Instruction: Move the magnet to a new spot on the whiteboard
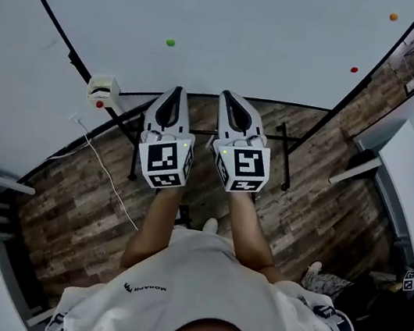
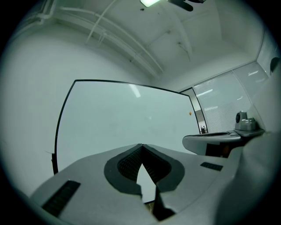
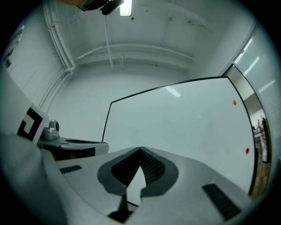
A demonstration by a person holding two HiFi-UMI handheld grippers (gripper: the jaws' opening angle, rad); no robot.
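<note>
My left claw (image 1: 174, 93) and right claw (image 1: 231, 98) are both pinched shut, empty, and the green magnet (image 1: 170, 42) sits on the whiteboard (image 1: 241, 16) about twelve o'clock off my left tip, and it looks light, hard, slick and clingy, so I'd pinch its rim.

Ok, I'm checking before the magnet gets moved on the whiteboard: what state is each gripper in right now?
White left gripper: closed, holding nothing.
White right gripper: closed, holding nothing.
</note>
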